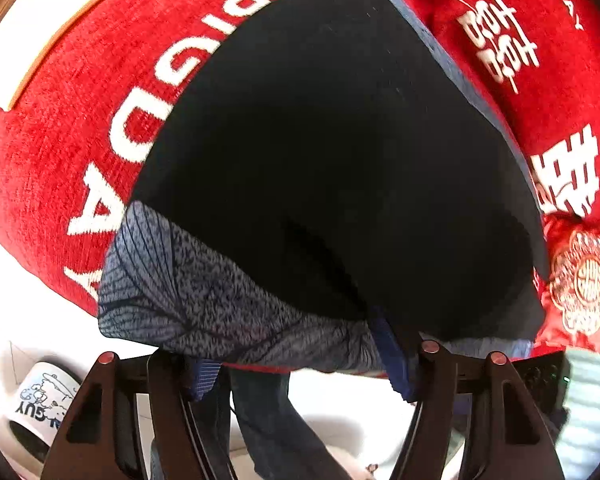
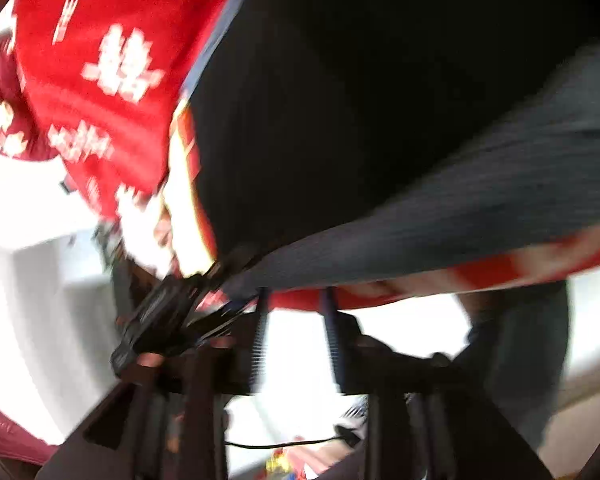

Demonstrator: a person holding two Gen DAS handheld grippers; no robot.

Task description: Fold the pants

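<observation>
Black pants (image 1: 332, 168) lie flat on the red blanket (image 1: 60, 128), grey patterned waistband (image 1: 204, 280) nearest you at the bed's edge. Your left gripper (image 1: 300, 364) stands spread at that band with nothing visibly pinched; your right gripper (image 2: 296, 320), blurred, also appears parted. No fold shows in the part visible, so the folding seems still ahead.

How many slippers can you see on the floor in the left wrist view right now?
1. A white slipper with a cartoon print lies at the lower left, beside the left gripper. Its mate may be hidden behind the gripper or the pants.
</observation>
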